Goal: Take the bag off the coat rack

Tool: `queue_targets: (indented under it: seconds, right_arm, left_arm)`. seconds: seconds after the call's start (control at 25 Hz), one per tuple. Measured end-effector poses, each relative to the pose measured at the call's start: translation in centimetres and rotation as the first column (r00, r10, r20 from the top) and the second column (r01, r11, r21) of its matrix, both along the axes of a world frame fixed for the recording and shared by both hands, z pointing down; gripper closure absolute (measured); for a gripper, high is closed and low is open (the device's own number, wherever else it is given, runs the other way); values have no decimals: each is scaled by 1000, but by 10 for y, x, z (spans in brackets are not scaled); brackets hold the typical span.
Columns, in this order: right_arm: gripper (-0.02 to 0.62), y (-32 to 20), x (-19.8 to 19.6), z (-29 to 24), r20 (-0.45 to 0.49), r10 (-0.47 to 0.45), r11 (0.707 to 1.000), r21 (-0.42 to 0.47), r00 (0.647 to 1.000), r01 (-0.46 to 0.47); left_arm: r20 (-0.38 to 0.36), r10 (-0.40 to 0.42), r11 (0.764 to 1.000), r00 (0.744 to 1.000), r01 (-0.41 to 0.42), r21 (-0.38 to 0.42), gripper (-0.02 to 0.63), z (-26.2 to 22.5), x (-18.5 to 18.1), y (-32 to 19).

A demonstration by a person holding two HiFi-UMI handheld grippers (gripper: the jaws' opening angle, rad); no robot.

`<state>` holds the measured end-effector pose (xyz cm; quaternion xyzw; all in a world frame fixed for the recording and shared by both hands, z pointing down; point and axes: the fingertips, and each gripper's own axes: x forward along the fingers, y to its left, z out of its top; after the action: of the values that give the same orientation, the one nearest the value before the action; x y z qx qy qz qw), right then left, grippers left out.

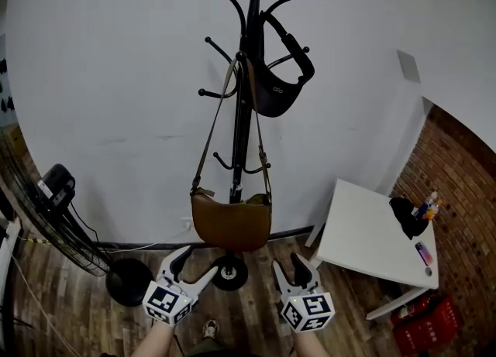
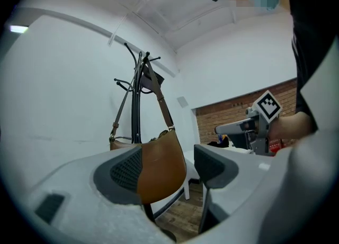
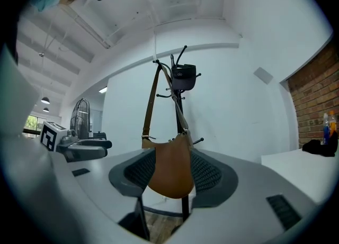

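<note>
- Head view: brown bag (image 1: 231, 224) hangs by its long strap from a hook partway up the black coat rack (image 1: 245, 127). The bag's body sits low against the pole, above the rack's base.
- A second, black bag (image 1: 280, 84) hangs higher on the same rack.
- Left tool (image 1: 195, 264) is low in frame, under and in front of the brown bag, apart from it. Its jaws are spread wide with nothing gripped.
- Right tool (image 1: 291, 264) is beside it at the same height, also apart from the bag, jaws spread and empty.
- Left gripper view: left tool (image 2: 167, 169) jaws are wide; the brown bag (image 2: 159, 166) shows through the gap but farther off, no contact.
- Right gripper view: right tool (image 3: 169, 174) jaws are apart; the brown bag (image 3: 170, 169) is framed between them, well beyond the pads.
- White bench (image 1: 364, 239) stands right of the rack with a dark item (image 1: 408, 217) on it.
- A floor fan (image 1: 46, 200) stands left of the rack, and a red crate (image 1: 428, 326) sits on the wooden floor (image 1: 248, 313) at right.
</note>
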<state>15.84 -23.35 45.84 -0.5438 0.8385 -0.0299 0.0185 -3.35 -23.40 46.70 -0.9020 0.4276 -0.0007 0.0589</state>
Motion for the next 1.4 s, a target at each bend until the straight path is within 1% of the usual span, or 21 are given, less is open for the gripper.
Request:
queue_targets:
  seconds: [0.16, 0.32, 0.6, 0.68, 0.8, 0.92, 1.12, 1.2, 1.32, 1.4]
  right_arm:
    - [410, -25, -6, -8, -1, 17, 1000, 16, 1000, -17]
    - [411, -53, -12, -16, -5, 35, 999, 37, 999, -34]
    - [411, -105, -17, -30, -25, 73, 995, 71, 997, -71]
    - [411, -117, -19, -35, -33, 79, 993, 87, 996, -76]
    - [411, -135, -21, -43, -46, 84, 992, 101, 995, -79]
    - [411, -149, -26, -51, -57, 81, 990, 121, 995, -74]
    - [411, -169, -37, -63, -90, 69, 987, 152, 994, -55]
    - [410, -175, -43, -69, -107, 61, 985, 168, 992, -43]
    - [411, -185, -50, -76, -129, 55, 981, 192, 990, -30]
    - [411, -191, -51, -78, -139, 58, 980, 197, 989, -29]
  left_arm:
    - [-7, 5, 1000, 1000, -5, -3, 305, -8, -5, -30]
    - [-7, 16, 1000, 1000, -15, 27, 305, -18, -13, -59]
    - [-33, -2, 997, 999, 4, 73, 307, -36, -26, -111]
    - [-38, -14, 996, 999, 17, 86, 307, -40, -29, -124]
    - [-62, -55, 994, 997, 61, 93, 307, -46, -37, -143]
    - [-68, -84, 988, 994, 92, 125, 305, -56, -44, -159]
    - [-76, -101, 980, 992, 113, 164, 305, -70, -50, -177]
    - [-71, -99, 978, 993, 110, 176, 320, -75, -49, -184]
    - [-65, -88, 973, 994, 100, 206, 374, -82, -45, -194]
    - [-57, -82, 974, 995, 92, 207, 382, -82, -41, -200]
